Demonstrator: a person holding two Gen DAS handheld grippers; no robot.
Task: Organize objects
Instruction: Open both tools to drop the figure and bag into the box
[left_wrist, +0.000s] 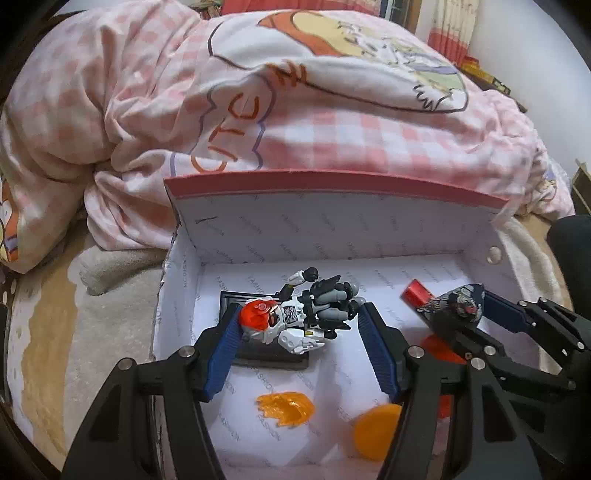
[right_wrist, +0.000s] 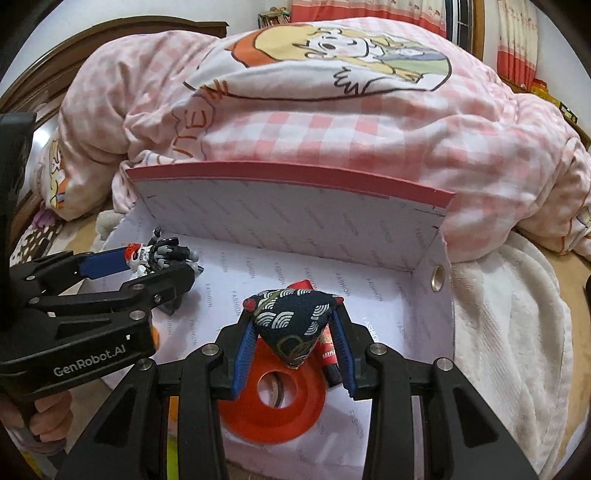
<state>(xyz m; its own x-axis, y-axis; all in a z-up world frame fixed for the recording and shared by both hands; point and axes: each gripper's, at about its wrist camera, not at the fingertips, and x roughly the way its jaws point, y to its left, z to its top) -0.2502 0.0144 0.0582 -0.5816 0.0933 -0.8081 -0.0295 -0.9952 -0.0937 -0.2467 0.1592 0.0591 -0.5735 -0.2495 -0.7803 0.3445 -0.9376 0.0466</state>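
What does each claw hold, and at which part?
Left claw: robot figure, gripped at head and legs. Right claw: patterned fabric pouch, gripped at its two sides.

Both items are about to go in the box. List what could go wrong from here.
The toy robot held by the left hand-held gripper might land on the black frame and tip. The fabric pouch in the right hand-held gripper could drop onto the red ring and roll off.

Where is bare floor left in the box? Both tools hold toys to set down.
Bare floor lies along the back wall, between the black tray and the red tube, and beside the eyelet wall. The front is crowded: orange ring, orange ball, orange shard.
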